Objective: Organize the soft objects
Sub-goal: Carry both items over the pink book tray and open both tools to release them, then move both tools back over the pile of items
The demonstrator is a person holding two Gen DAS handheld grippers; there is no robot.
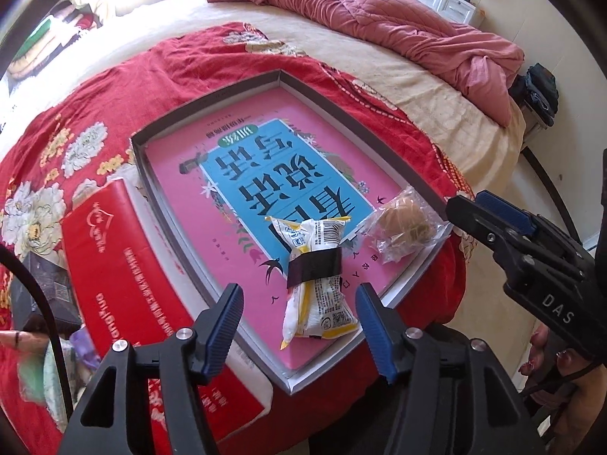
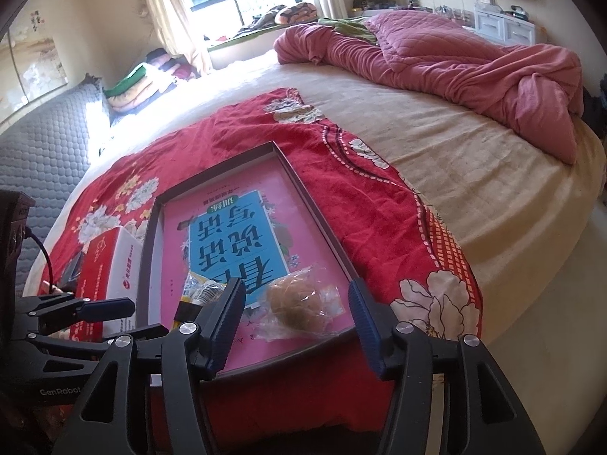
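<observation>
Both grippers are hovering with fingers spread apart, gripping nothing. The left gripper (image 1: pixel 299 322) is straddling a yellow-and-white snack pack (image 1: pixel 316 282) banded with black tape, lying in the tray (image 1: pixel 212 102) on the pink-and-blue cover. The right gripper (image 2: pixel 296 318), marked "DAS", is sitting before a bun (image 2: pixel 296 303) in clear wrap near the tray's corner. "GenRobot" is showing on the left gripper. A red box (image 1: pixel 125 265) is lying just beside the tray.
</observation>
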